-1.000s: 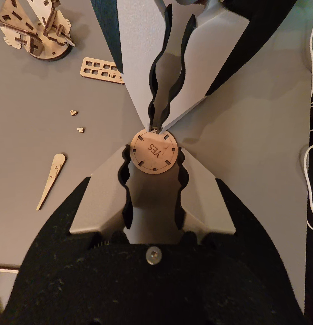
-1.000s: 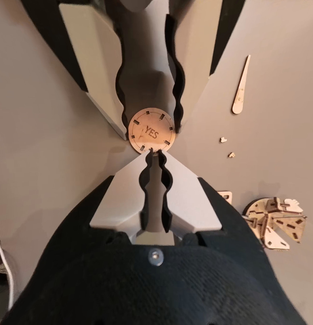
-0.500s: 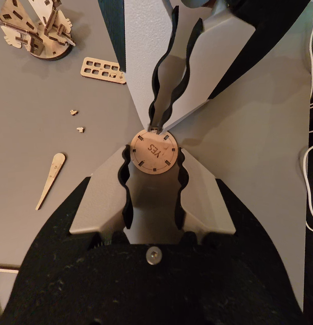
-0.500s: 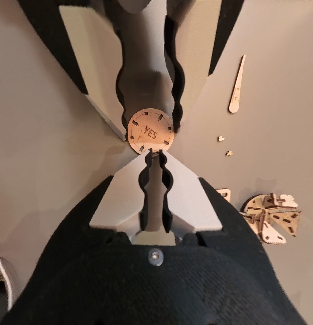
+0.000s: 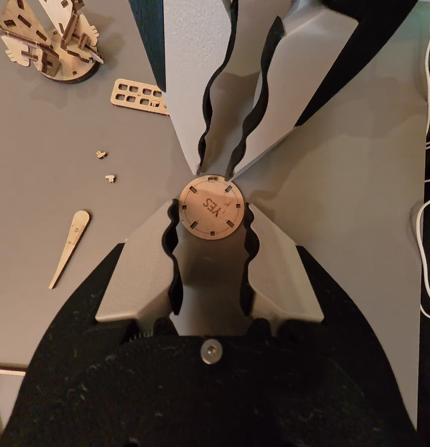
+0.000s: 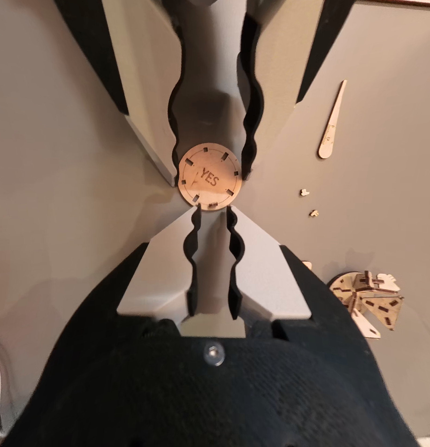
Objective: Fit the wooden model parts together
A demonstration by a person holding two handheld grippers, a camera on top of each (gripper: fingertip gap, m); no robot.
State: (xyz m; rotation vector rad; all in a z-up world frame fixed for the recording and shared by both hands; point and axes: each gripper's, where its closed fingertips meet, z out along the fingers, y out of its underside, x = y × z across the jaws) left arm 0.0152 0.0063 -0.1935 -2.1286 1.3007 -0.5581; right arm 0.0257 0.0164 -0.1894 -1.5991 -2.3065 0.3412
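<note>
Counted on the grey bench [image 5: 52,193]: one round wooden disc [image 5: 212,210] at mid-frame, one tapered wooden pointer [image 5: 71,244] at left, two tiny wooden clips [image 5: 101,154] [image 5: 110,178] above it. Also one slotted wooden strip [image 5: 136,99] and one partly built wooden model [image 5: 47,41] at upper left, and one white cable [image 5: 426,217] along the right edge. Two grippers: left gripper [image 5: 212,210] from below, right gripper [image 5: 215,173] from above.

Grey table [image 5: 52,193] w/ wooden disc [image 5: 212,210], pointer [image 5: 71,244], slotted strip [image 5: 136,99] (plus two tiny bits [image 5: 106,167]).
</note>
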